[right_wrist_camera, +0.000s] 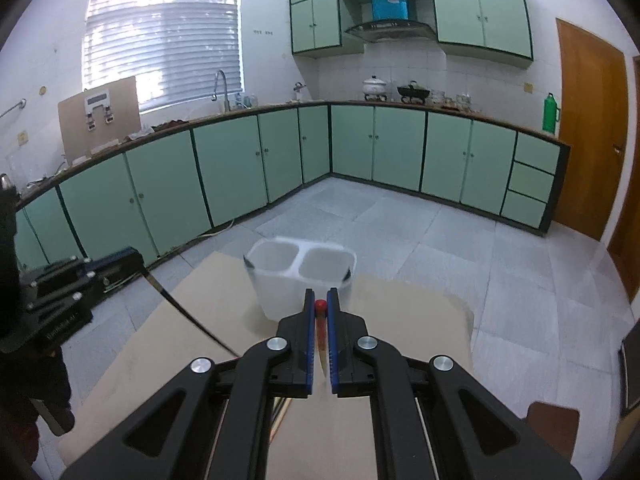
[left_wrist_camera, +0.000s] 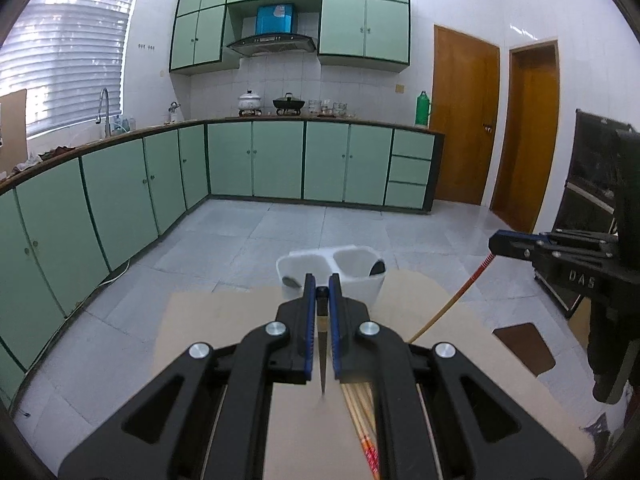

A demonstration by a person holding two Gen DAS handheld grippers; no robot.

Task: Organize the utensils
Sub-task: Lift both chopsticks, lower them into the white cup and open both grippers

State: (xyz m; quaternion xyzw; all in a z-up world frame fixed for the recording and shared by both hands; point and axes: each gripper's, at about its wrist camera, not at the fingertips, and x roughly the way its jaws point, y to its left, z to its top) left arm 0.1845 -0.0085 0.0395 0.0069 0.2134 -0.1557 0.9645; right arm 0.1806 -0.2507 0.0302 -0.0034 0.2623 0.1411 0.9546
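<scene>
1. Left gripper: closed on a dark chopstick.
2. Right gripper: closed on a red-tipped chopstick.
3. The white two-compartment holder stands just beyond both, at the table's far edge.
4. Tilt each stick upright over one compartment before release.

Daylight floods through the blinds of the window, which blow out to glare, and the room is evenly bright. The floor carries a pale sheen. Fisheye bending curves the cabinets, corners fall black, and the white holder looks soft with blur.
</scene>
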